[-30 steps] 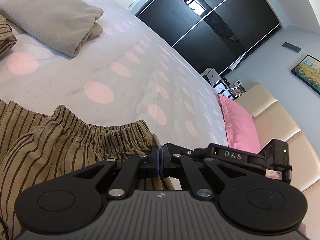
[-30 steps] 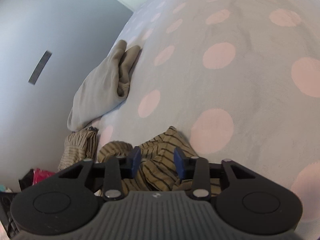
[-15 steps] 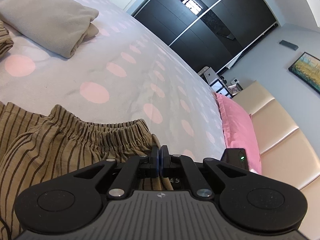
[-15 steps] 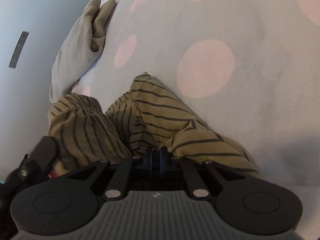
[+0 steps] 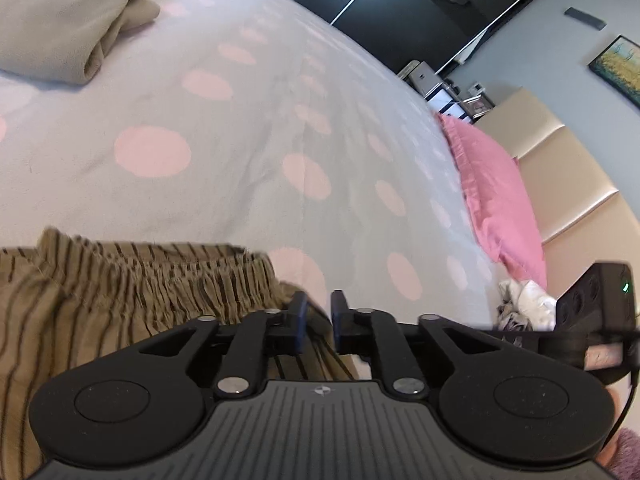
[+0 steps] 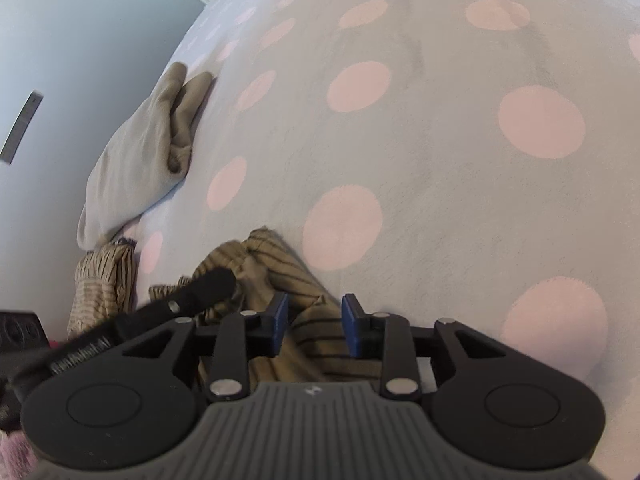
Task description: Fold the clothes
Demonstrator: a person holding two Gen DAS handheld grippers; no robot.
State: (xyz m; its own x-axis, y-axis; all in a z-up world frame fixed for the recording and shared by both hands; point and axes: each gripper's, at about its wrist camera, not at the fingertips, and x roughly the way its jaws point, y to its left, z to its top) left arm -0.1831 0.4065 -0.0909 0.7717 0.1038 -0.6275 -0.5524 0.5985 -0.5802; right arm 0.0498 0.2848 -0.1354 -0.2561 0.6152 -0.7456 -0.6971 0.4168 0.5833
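Both grippers had let go since half a second earlier, when each sat pinched together on the striped cloth. Jaws of the left gripper (image 5: 319,322) had just been opening and stood slightly apart, with the corner of the brown striped shorts (image 5: 132,304) lying between them, no pad pressing it. Jaws of the right gripper (image 6: 313,326) had likewise been opening and stood wider apart, a fold of the striped shorts (image 6: 280,276) under the gap. The shorts lay bunched on the dotted bedspread (image 5: 248,152), elastic waistband toward the bed's middle. Well beyond them sat a folded beige garment (image 5: 68,20) near the bed's far edge. 1 pink pillow (image 5: 496,192) lay against the cream headboard (image 5: 568,184).
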